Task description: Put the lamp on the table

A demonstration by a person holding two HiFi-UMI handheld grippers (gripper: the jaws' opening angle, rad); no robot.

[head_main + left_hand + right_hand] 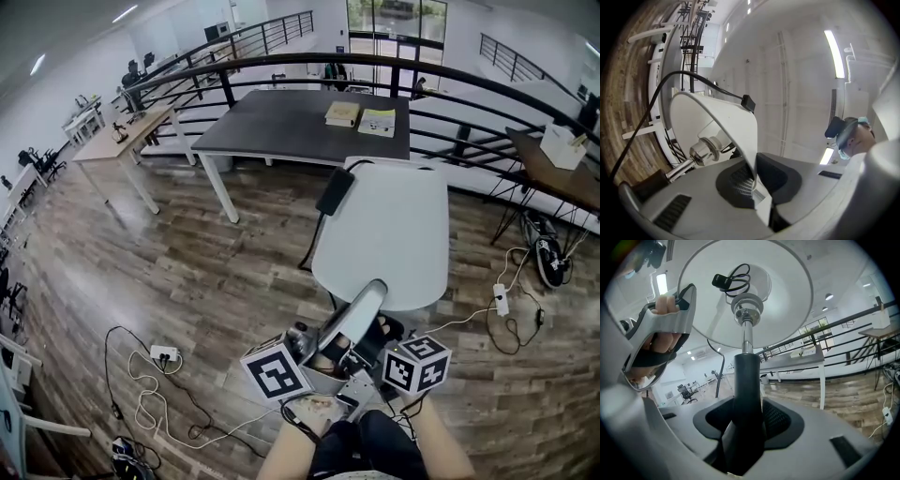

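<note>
At 9 o'clock from the grippers a cable (pixel 141 398) lies in loops on the wood floor (pixel 187 272). The left gripper (pixel 753 183) is clenched on the thin rim of the white shade (pixel 736 126); the rim stands between its pads. The lamp (pixel 384 230) is held over the floor, with its shade at 12 o'clock from both grippers. The right gripper (pixel 744 425) grasps the black stem (pixel 747 376) just below the shade.

The dark table (pixel 272 127) is at 12 o'clock from the shade and apart from it, with bare floor between them. The left part of the tabletop is bare; books (pixel 343 113) lie near its far right corner. A railing (pixel 281 70) runs behind the table. At 2 o'clock stands a brown desk (pixel 562 183).
</note>
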